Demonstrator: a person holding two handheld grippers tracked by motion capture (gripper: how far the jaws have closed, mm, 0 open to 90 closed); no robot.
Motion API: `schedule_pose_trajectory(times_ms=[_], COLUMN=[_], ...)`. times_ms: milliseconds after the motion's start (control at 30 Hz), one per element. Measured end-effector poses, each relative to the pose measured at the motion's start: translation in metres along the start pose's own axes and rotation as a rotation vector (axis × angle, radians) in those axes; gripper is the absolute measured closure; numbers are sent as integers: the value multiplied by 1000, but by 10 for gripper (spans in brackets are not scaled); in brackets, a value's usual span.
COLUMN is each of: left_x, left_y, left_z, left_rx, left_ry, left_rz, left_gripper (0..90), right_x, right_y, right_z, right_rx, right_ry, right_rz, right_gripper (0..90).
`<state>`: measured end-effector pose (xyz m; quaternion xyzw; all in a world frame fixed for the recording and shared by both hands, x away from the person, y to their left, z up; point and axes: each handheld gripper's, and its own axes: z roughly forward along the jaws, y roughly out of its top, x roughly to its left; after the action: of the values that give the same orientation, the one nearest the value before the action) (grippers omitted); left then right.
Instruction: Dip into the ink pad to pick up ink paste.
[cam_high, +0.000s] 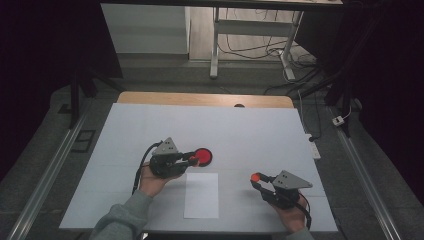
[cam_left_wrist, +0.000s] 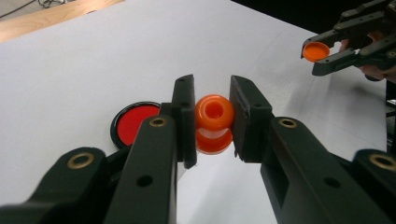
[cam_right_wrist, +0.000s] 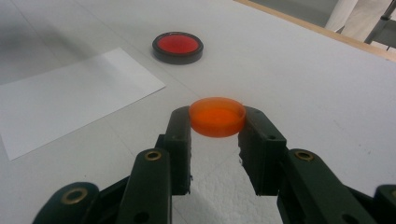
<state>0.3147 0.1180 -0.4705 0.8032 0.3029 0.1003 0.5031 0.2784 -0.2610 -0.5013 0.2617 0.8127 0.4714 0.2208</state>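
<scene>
Down on the table, the left gripper (cam_left_wrist: 214, 122) pinches a small orange bottle (cam_left_wrist: 214, 121) between its two black jaws; the bottle's open mouth faces the camera riding on that gripper, and nothing can be made out inside it. In the high view the left gripper (cam_high: 192, 159) hangs just beside a round black dish (cam_high: 203, 156) with a red inside, the bottle hard to tell apart from the red behind it. That dish (cam_left_wrist: 135, 123) lies flat on the white sheet, and whether the red is a filling or its own floor cannot be told.

Off to the other side, the right gripper (cam_right_wrist: 217, 122) clamps an orange cap (cam_right_wrist: 217, 116) by its rim, hollow side up and with nothing in it, raised a little above the sheet. From above, the right gripper (cam_high: 256, 179) and its cap (cam_high: 254, 176) sit well apart from the dish (cam_right_wrist: 178, 47).

Between the two hands a white sheet of paper (cam_high: 201, 195) lies flat near the front edge. A white covering (cam_high: 260, 130) spreads over the wooden table (cam_high: 205, 98), whose far edge shows bare. Beyond it stand a desk frame (cam_high: 250, 42), loose cables on the grey floor (cam_high: 165, 75) and a power strip (cam_high: 313, 147); the room is dim at both sides.
</scene>
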Motion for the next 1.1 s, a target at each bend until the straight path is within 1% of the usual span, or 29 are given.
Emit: schedule_pose_trajectory(times_ms=[33, 100, 133, 300, 433, 533, 700, 767, 800, 933, 1100], left_x=[1, 2, 3, 8, 15, 22, 25, 27, 28, 36, 45], left_y=[0, 1, 1, 4, 4, 11, 19, 19, 19, 16, 13], left_z=[1, 3, 5, 13, 21, 29, 37, 39, 39, 41, 45], left_rx=[0, 4, 6, 20, 32, 31, 33, 42, 44, 60, 83], left_ry=[-1, -2, -1, 7, 11, 7, -4, -1, 2, -1, -22], left_rz=[-2, 0, -1, 3, -3, -10, -2, 0, -2, -17, -21], left_gripper=[723, 723, 723, 723, 723, 723, 723, 722, 723, 722, 722], right_x=[0, 0, 0, -1, -1, -1, 0, -1, -1, -1, 0], right_y=[0, 0, 0, 0, 0, 0, 0, 0, 0, -1, 0], right_z=[0, 0, 1, 0, 0, 1, 0, -1, -2, -2, -2], right_rx=[5, 5, -6, 3, 0, 4, 2, 1, 7, 6, 5], right_ry=[-8, -8, 2, -5, -5, -3, -9, -8, -18, -16, -15], right_rz=[0, -1, 4, 0, 1, -1, -1, 1, -2, 0, 0], right_gripper=[644, 644, 644, 644, 644, 644, 644, 644, 644, 644, 644])
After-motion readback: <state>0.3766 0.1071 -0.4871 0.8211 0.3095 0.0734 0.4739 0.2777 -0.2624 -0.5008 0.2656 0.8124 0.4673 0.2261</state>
